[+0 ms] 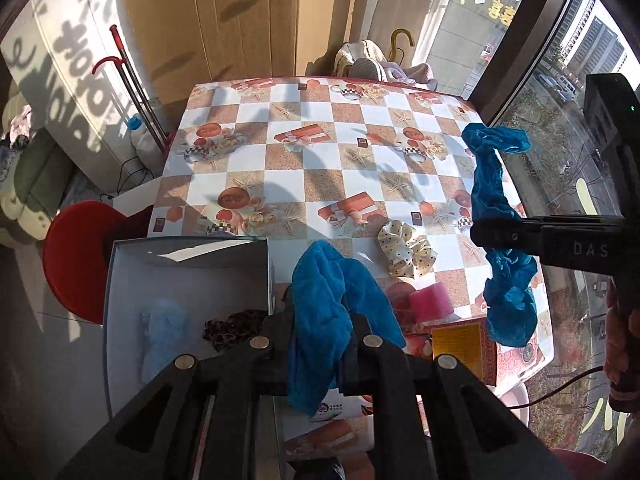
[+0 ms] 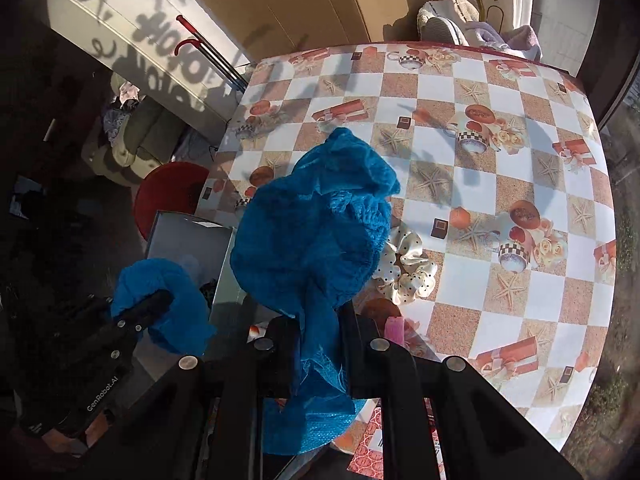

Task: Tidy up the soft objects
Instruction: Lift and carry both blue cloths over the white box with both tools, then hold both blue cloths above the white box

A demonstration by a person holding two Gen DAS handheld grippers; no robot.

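Observation:
My left gripper [image 1: 320, 320] is shut on a fuzzy blue cloth [image 1: 324, 280] that drapes over its fingers, beside the open grey box [image 1: 180, 272]. In the box lie a pale blue soft item [image 1: 164, 332] and a leopard-print scrunchie [image 1: 228, 330]. My right gripper [image 1: 500, 236] is shut on a second length of blue cloth [image 1: 488, 184] hanging above the table's right side. In the right wrist view that gripper [image 2: 316, 320] pinches the bunched blue cloth [image 2: 316, 220], and the left gripper [image 2: 148, 304] shows at lower left. I cannot tell whether the two pieces are joined.
A cream polka-dot scrunchie [image 1: 406, 254] and a pink foam roll [image 1: 432, 302] lie on the checkered table [image 1: 300, 160] near its front. An orange carton [image 1: 464, 344] sits at the front right. A red stool [image 1: 76, 256] stands left of the box; a window runs along the right.

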